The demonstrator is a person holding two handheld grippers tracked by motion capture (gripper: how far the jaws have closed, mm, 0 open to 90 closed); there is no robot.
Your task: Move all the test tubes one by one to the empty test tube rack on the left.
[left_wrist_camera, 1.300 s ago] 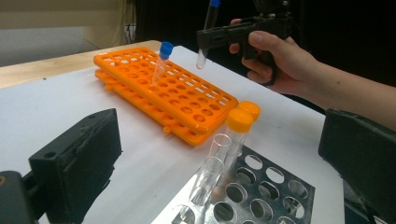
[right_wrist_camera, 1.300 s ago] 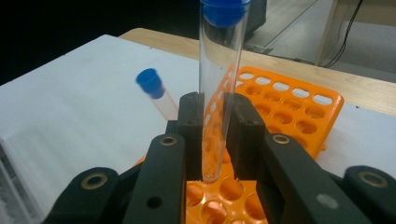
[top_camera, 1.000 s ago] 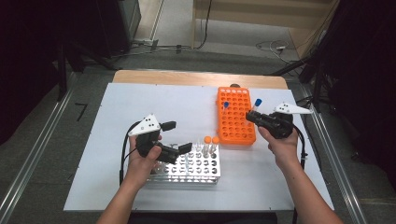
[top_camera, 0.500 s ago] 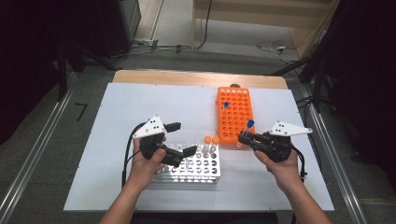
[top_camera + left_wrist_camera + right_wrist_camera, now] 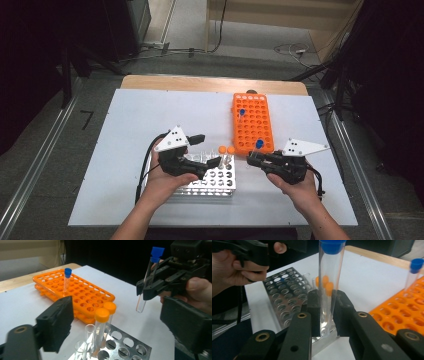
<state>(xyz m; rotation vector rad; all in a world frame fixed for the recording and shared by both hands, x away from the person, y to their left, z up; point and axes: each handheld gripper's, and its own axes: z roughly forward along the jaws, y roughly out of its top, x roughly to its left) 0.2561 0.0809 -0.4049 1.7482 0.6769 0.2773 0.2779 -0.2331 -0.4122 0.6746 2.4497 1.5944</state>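
A: right gripper (image 5: pixel 251 159) clamps a blue-cap tube (image 5: pixel 329 287) upright, lower right of centre in the high view, between the orange rack (image 5: pixel 252 122) and the steel rack (image 5: pixel 212 176); tube's base is off the table (image 5: pixel 135 120) in the left gripper view; its cap top is cut off in the right gripper view.

B: left?

A: left gripper (image 5: pixel 214 162) sits over the steel rack, lower centre; jaws just been closing, still apart, nothing between them; two orange-cap tubes (image 5: pixel 105 315) ahead of it; the hand hides part of that rack.

B: counts, room?

A: two blue-cap tubes, the other (image 5: pixel 241 114) standing in the orange rack; two orange-cap; clear ones in the steel rack too blurred to count; table bare at upper left.
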